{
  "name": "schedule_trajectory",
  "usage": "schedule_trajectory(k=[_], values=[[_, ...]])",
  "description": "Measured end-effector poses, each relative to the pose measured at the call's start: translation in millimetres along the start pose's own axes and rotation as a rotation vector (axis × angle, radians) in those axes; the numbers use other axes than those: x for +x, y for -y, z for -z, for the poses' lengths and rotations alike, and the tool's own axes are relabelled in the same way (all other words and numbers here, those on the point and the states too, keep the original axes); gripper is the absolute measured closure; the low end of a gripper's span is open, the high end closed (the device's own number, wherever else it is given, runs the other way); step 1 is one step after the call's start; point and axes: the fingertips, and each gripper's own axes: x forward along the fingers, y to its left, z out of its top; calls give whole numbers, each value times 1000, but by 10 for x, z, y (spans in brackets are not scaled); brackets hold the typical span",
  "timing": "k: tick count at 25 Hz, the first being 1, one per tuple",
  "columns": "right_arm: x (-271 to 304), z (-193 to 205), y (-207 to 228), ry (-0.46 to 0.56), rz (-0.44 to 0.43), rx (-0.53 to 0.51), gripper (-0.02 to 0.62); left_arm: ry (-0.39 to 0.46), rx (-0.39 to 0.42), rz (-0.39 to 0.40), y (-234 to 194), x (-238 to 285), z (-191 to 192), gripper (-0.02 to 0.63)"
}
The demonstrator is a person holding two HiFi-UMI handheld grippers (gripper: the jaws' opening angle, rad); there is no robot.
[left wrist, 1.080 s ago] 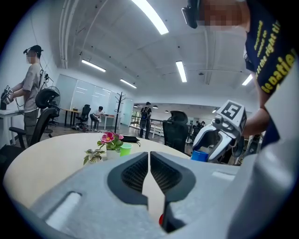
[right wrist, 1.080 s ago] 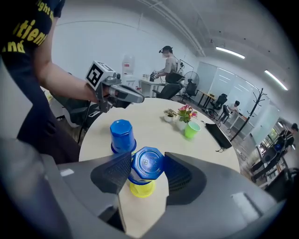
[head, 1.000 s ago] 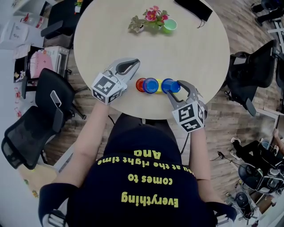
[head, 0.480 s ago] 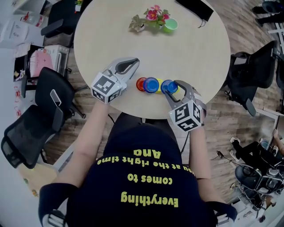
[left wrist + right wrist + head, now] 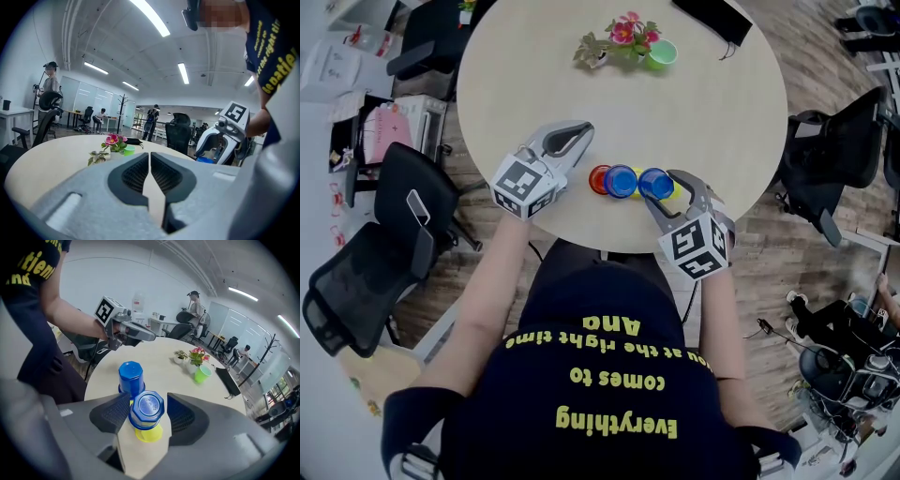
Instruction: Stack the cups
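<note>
Navy short-sleeved T-shirt (image 5: 609, 375) with yellow lettering. The left gripper (image 5: 587, 129) and right gripper (image 5: 662, 187) are pale grey, with black ribbed pads (image 5: 114, 414) and black-and-white marker cubes (image 5: 520, 184). Perhaps a grey strap (image 5: 417, 461) on the left sleeve.

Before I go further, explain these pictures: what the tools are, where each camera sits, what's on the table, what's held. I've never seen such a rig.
No robot here: a person holds a two-jaw gripper in each hand. The head view comes from a camera on the person's head, looking down on a table. The gripper views come from cameras riding on the grippers, looking along their jaws. On the table stand a red cup, a blue cup, and a second blue cup upside down over a yellow cup; farther off, a green cup and flowers. The left gripper is shut and empty. The right gripper has just been opening; the second blue cup stands between its jaws, apparently not pressed, so nothing is held.
</note>
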Motion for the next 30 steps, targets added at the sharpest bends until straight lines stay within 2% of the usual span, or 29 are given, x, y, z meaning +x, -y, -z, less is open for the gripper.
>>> schedule_trajectory(k=[4, 7, 15, 20, 30], values=[[-88, -77, 77, 79, -43, 104, 328, 7, -1, -4, -32, -12, -21, 588], [-187, -178, 227, 143, -44, 157, 328, 6, -1, -7, -53, -5, -24, 588], [-386, -399, 936, 275, 59, 233, 339, -4, -3, -27, -125, 19, -22, 589], [-326, -495, 1334, 294, 119, 228, 351, -11, 3, -51, -207, 37, -7, 589], [305, -723, 1863, 290, 151, 159, 365, -18, -25, -121, -439, 37, 59, 589]])
